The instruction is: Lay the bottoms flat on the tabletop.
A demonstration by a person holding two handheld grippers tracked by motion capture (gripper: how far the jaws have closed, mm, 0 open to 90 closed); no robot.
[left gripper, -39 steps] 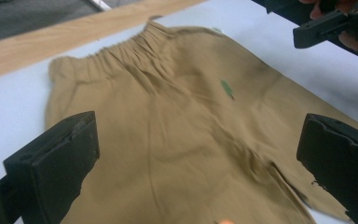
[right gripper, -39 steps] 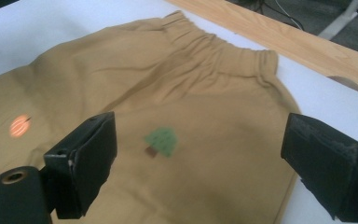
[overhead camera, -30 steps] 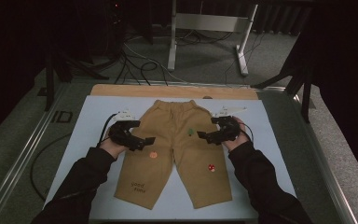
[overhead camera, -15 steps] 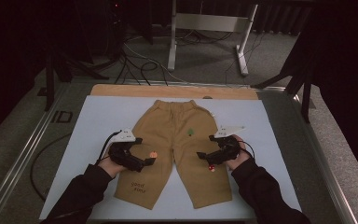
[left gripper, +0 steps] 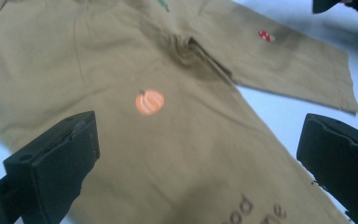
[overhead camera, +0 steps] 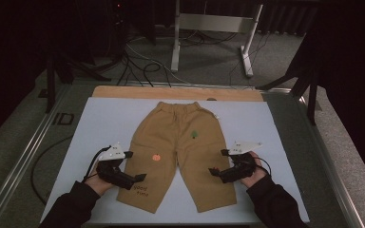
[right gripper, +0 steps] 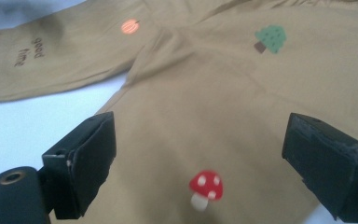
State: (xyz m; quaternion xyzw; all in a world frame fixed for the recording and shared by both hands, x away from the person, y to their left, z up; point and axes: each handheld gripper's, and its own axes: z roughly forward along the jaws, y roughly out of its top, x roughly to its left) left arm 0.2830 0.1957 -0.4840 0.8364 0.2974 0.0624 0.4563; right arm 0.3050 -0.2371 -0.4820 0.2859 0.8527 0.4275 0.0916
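Tan pants [overhead camera: 176,147] flat on white surface [overhead camera: 104,123].
L tool [overhead camera: 133,166] & R tool [overhead camera: 217,163] both gaping wide (1 per leg), gripping nothing.

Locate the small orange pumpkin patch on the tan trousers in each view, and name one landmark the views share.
High view: small orange pumpkin patch on the left leg of the tan trousers, right of the left gripper.
Left gripper view: pumpkin centre-left, above the two black jaws.
Right gripper view: pumpkin near the top, left of centre.
Shared landmark: the trousers' crotch seam.
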